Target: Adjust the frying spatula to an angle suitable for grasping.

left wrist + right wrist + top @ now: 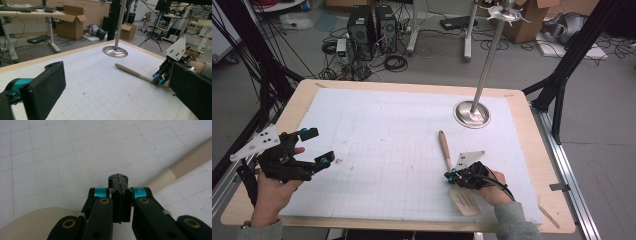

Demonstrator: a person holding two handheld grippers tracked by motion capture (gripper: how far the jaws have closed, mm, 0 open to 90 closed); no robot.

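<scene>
Nearest the person, at the bottom edge of the high view, two forearms in grey sleeves come in over the wooden table (539, 150), which is covered by a white gridded sheet (387, 140). The right gripper (451, 176) sits low over the sheet near the front edge, right above a beige spatula (445, 148). In the right gripper view its jaws are clenched together, pad against pad, with nothing between them — the spatula (175, 170) passes beneath them, its neck and handle running up to the right and its broad blade at the lower left. In the high view the blade lies flat by the right hand (492, 187), and the handle points away from the person toward the middle of the table; whether the closed tips touch the spatula cannot be told.

At the left side of the table, the left gripper (314, 146) is held above the sheet, well apart from the spatula. Its jaws stand wide and released, with nothing in them — the left gripper view shows bare sheet between the two black pads (50, 85).

Farther off, beyond the handle's tip, a round metal base (471, 113) rests on the sheet with a shiny pole (490, 57) rising from it. Behind the table, the floor holds computer towers (372, 30), cables and cardboard boxes (532, 20)
</scene>
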